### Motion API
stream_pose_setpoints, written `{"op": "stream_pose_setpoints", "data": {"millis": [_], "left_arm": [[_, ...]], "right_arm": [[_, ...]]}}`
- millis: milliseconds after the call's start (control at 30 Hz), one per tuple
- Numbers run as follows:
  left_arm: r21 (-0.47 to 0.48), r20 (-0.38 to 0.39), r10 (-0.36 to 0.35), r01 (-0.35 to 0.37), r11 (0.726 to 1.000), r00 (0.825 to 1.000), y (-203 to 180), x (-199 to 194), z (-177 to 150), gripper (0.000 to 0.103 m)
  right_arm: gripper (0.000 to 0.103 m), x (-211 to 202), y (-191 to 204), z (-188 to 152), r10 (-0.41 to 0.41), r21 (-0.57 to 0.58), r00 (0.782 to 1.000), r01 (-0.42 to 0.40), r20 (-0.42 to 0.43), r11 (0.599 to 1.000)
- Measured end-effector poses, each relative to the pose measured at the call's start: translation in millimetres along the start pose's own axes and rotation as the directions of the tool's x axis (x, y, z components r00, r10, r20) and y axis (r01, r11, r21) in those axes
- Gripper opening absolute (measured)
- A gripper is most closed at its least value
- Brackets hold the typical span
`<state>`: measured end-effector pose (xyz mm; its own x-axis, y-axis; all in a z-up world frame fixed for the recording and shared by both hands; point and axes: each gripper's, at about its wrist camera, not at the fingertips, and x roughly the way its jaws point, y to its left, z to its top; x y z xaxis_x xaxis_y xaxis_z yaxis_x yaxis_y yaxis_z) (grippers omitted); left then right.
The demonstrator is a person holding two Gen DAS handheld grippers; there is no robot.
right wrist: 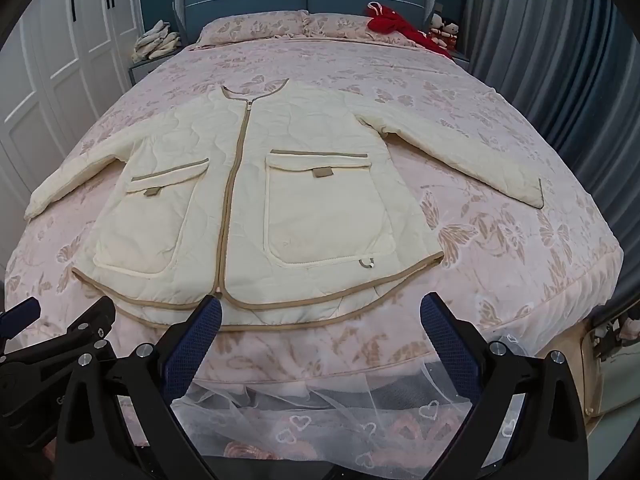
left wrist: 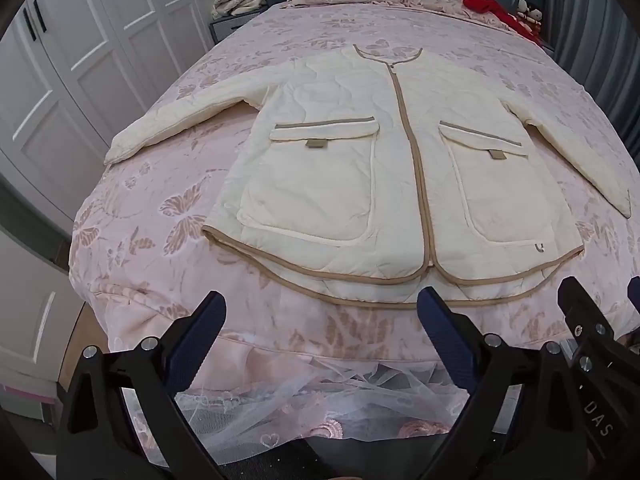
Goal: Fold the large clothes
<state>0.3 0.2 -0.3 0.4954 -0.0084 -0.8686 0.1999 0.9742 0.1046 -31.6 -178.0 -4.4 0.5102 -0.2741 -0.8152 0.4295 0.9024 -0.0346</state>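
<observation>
A cream quilted jacket (left wrist: 340,168) with tan trim, a zipped front and two flap pockets lies flat, front up, on the pink bed, sleeves spread to both sides. It also shows in the right wrist view (right wrist: 256,208). My left gripper (left wrist: 322,308) is open and empty, held at the foot of the bed just short of the jacket's hem. My right gripper (right wrist: 320,312) is open and empty, also just short of the hem, to the right of the left one. The right gripper's fingers (left wrist: 580,300) show at the right edge of the left wrist view.
The bed (right wrist: 500,264) has a pink butterfly-pattern cover and a lace skirt (right wrist: 320,412) at its foot. Pillows (right wrist: 256,26), a red garment (right wrist: 396,24) and small dolls (right wrist: 442,26) sit at the head. White wardrobes (left wrist: 60,80) stand left, with folded cloth (left wrist: 238,0) on a nightstand. Grey curtains (right wrist: 560,60) hang right.
</observation>
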Motion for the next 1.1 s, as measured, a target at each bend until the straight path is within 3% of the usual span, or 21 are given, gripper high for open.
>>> {"op": "stream_pose_setpoints", "data": {"millis": [1100], "left_arm": [[0.0, 0.015, 0.0, 0.0, 1.0, 1.0, 0.1, -1.3, 0.4, 0.092]], "right_arm": [[0.098, 0.0, 2.6, 1.1, -0.004, -0.004, 1.0, 0.004, -0.004, 1.0]]}}
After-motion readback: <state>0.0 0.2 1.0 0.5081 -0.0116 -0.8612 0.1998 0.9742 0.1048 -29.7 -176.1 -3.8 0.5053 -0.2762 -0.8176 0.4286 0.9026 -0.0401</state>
